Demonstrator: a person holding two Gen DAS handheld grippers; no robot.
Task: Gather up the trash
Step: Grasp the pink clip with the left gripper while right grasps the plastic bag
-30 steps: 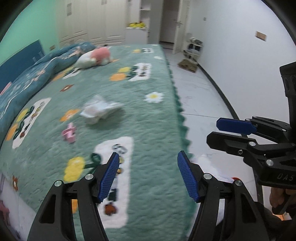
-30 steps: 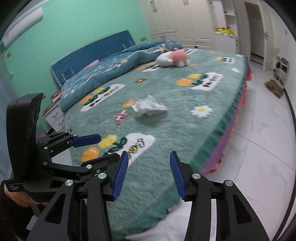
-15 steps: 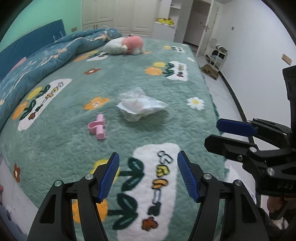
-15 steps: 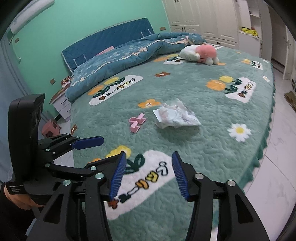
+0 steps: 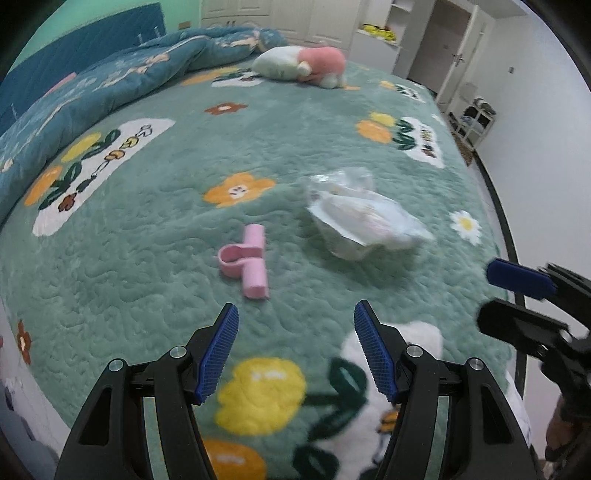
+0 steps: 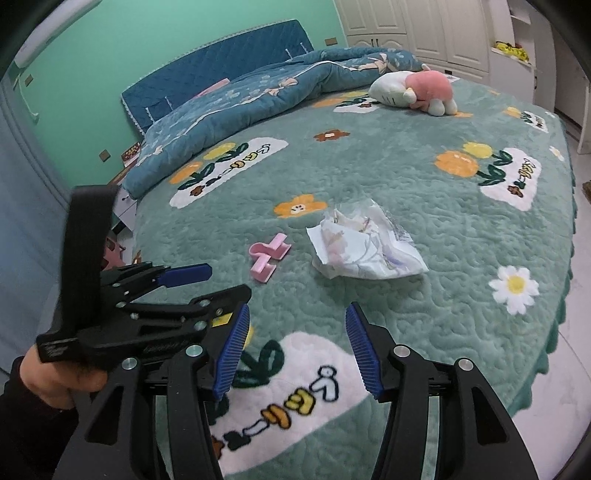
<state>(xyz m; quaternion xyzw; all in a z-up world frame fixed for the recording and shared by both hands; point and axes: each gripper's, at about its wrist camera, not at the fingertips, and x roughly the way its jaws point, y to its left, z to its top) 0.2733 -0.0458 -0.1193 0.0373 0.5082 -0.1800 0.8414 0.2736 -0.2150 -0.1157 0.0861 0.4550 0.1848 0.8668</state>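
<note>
A crumpled white plastic wrapper [image 5: 364, 216] [image 6: 364, 243] lies on the green flowered bedspread [image 5: 155, 236], with a pink plastic clip [image 5: 245, 258] [image 6: 267, 256] just to its left. My left gripper [image 5: 295, 325] hovers open over the spread, short of the clip and the wrapper, with nothing between its blue pads. The right gripper [image 6: 295, 325] is open too and holds nothing; the wrapper lies ahead and slightly right of it. Each gripper shows in the other's view: the left gripper [image 6: 229, 282] held by a hand, the right gripper [image 5: 485, 295] at the right edge.
A pink and white plush toy [image 6: 413, 88] lies at the far side of the bed, beside a bunched blue quilt [image 6: 258, 96] and a blue headboard [image 6: 214, 77]. The bed's scalloped edge [image 6: 570, 236] drops to white floor on the right. White cupboards [image 6: 436, 33] line the back wall.
Both grippers have moved forward and lower over the bed, so the wrapper and the clip are nearer. The right jaws have spread a little wider. The left jaws stay as they were.
</note>
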